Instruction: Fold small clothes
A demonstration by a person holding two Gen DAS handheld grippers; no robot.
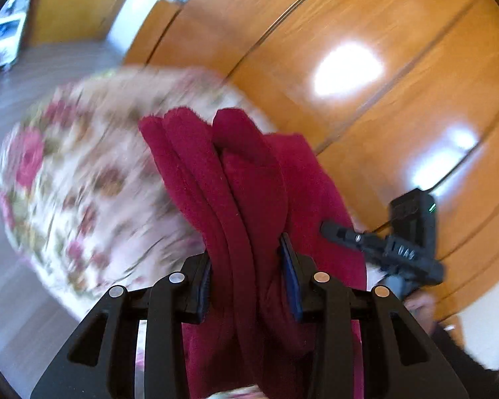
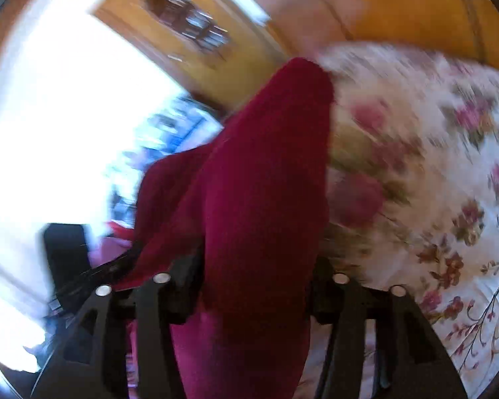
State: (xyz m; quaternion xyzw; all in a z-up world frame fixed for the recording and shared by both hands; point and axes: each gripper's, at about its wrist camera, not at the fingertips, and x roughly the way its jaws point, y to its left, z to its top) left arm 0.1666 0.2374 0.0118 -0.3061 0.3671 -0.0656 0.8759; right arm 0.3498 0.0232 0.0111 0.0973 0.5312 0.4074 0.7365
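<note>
Lifting the red garment [image 1: 249, 183] above the floral bedspread [image 1: 83, 173], we are clamping its bunched folds in the left gripper [image 1: 246, 272] and right gripper [image 2: 256, 286]; next we likely need to spread it flat.

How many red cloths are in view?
1. The dark red cloth is bunched between the left gripper fingers and runs to the right gripper, above the floral bedspread. More may be hidden.
</note>
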